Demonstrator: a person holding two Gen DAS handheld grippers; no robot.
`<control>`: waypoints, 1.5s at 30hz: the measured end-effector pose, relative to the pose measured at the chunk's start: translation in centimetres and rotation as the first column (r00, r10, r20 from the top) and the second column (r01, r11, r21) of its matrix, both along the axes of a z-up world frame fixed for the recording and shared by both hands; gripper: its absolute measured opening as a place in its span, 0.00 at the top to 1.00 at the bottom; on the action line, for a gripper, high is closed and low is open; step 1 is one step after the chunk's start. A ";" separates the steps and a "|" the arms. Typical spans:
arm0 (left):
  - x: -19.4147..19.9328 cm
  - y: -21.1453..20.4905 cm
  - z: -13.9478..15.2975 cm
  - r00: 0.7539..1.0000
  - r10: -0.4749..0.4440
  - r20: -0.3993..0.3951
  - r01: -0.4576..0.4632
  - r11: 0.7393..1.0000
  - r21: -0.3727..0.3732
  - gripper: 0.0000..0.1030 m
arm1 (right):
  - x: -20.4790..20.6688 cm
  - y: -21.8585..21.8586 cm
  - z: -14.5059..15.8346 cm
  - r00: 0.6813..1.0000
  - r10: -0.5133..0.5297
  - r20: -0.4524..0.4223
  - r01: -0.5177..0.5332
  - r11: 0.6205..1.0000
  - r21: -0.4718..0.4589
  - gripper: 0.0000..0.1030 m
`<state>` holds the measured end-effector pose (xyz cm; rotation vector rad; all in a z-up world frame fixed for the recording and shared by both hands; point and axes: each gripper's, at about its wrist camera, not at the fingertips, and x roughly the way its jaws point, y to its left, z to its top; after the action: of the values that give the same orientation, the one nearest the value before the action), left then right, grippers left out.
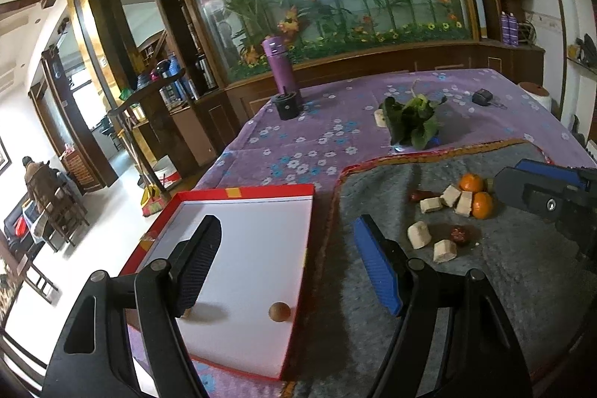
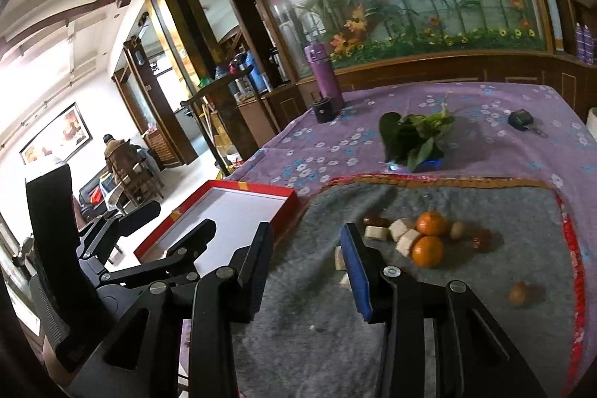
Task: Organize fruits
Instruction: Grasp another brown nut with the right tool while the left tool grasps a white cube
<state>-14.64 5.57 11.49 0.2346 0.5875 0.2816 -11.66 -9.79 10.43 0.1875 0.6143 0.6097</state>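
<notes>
Table (image 1: 335, 122): it is standing draped in a purple cloth with small flowers, taking up most of the room in front of me.
Grey mat (image 1: 485, 286): it is lying over the near right part of the table, its red and gold border running along the far edge.
Red tray (image 1: 261, 248): it is sitting on the cloth just left of the mat, showing a white floor inside its red rim.
Left gripper (image 1: 287, 267): it is hanging over the tray's right rim with its jaws standing wide and nothing between them; the black finger is over the white floor, the blue one over the mat.
Right gripper (image 2: 309, 271): it is hovering above the mat's near left part, jaws set at a narrower gap and gripping nothing.
Leafy greens (image 1: 410, 122): they are lying on the purple cloth beyond the mat.
Purple flask (image 1: 280, 66): it is standing upright at the far left of the table, a small black pot (image 1: 286, 105) just in front of it.
Oranges (image 1: 471, 182): two are sitting on the mat, close together, touching the pale cubes.
Pale cubes (image 1: 431, 204): several are lying scattered across the mat's middle.
Red dates (image 1: 460, 234): dark red fruits are resting among the cubes.
Brown round fruit (image 1: 279, 311): one is sitting inside the tray, near its right rim.
Second brown fruit (image 2: 518, 292): it is lying alone near the mat's right edge.
</notes>
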 end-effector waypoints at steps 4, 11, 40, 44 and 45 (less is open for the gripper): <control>0.8 -1.1 -0.3 1.000 -0.022 -0.015 0.022 1.000 0.006 0.28 | 0.5 -2.1 -0.3 0.999 -0.037 -0.003 0.037 0.999 -0.002 0.61; 2.7 -3.0 -3.6 0.986 -0.100 -0.135 0.097 0.995 -0.033 0.28 | 1.2 -8.0 -2.6 0.983 -0.186 -0.003 0.184 0.977 -0.107 0.59; 6.8 -6.1 -8.7 0.895 -0.292 -0.337 0.208 0.942 -0.262 0.29 | 6.8 -12.8 -10.7 0.920 -0.285 -0.269 0.225 0.946 -0.232 0.73; 7.6 -6.6 -9.1 0.884 -0.311 -0.349 0.216 0.934 -0.284 0.29 | 6.8 -12.1 -10.5 0.922 -0.296 -0.251 0.224 0.934 -0.278 0.73; 7.9 -6.7 -9.3 0.883 -0.308 -0.353 0.213 0.935 -0.284 0.29 | 6.8 -12.1 -10.5 0.922 -0.296 -0.249 0.224 0.933 -0.282 0.73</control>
<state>-6.77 -1.12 2.20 0.1354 0.9718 -0.1077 -4.90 -21.88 -0.10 0.1204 0.9255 0.2405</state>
